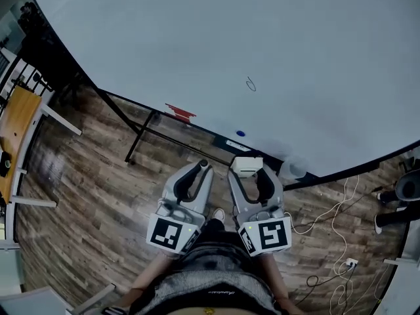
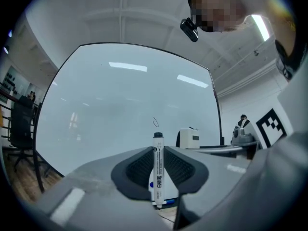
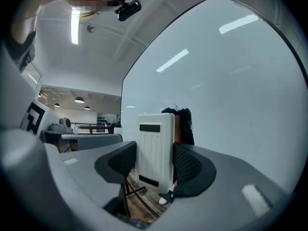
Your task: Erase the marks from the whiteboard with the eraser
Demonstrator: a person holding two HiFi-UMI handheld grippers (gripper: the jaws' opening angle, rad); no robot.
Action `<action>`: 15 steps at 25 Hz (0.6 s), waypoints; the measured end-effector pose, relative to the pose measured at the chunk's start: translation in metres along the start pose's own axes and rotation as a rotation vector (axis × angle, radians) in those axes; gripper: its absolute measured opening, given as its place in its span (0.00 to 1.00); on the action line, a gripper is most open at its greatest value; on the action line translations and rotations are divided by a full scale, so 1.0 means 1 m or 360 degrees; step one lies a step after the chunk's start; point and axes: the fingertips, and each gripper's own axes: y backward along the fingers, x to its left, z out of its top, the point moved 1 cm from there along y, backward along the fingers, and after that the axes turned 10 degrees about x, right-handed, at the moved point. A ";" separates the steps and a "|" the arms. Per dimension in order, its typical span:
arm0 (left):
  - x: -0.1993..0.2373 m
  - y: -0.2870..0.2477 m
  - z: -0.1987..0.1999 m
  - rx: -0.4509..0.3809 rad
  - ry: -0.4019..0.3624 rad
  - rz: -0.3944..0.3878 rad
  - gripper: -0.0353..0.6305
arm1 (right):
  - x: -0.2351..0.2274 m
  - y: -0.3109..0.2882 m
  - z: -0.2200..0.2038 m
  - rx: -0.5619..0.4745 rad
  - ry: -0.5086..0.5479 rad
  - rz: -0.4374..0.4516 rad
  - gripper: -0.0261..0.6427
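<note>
- The whiteboard (image 1: 230,31) fills the far part of the head view. Its dark lower edge runs slantwise from far left to near right.
- One small looped mark (image 1: 251,84) is seen on the board, a little above that lower edge. Bare board surface lies open on every side of it. The same mark (image 2: 155,122) is seen in the left gripper view, just above the marker's cap.
- The eraser (image 1: 247,166), a white ribbed block, is clamped upright in the right claw (image 1: 249,173), just near of the board's lower edge. It is apart from the mark.
- In the right gripper view the eraser (image 3: 155,148) is pressed on both flanks by the pads of the right claw (image 3: 155,150), with the board (image 3: 231,81) rising at the right.
- The left claw (image 1: 199,169) is closed on a white marker (image 2: 158,172), which is held upright with its black cap on top. It is seen between the pads of the left claw (image 2: 158,153).
- The two claws are held side by side, near each other but apart.
- A red item (image 1: 180,113) is seen at the board's lower edge, left of the claws. What it is cannot be told.
- A small blue spot (image 1: 240,134) is seen near that edge, between the mark and the eraser.
- Wooden floor (image 1: 85,195) lies open at the near left. Cables (image 1: 335,235) trail over it at the near right.
- A desk (image 1: 16,120) with a wooden top stands at the left edge, well apart from the claws.
</note>
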 end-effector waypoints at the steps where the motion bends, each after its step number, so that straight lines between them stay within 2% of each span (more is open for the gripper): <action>1: 0.004 -0.004 0.000 0.0003 0.0001 -0.0004 0.17 | -0.004 -0.002 0.000 -0.0001 -0.0006 -0.0026 0.40; 7: 0.031 -0.031 0.010 -0.0004 -0.0007 -0.0119 0.17 | -0.018 -0.021 0.007 -0.0024 -0.0050 -0.0184 0.40; 15: 0.067 -0.073 0.036 -0.0027 -0.0073 -0.0410 0.17 | -0.027 -0.069 0.028 -0.0058 -0.0104 -0.0423 0.40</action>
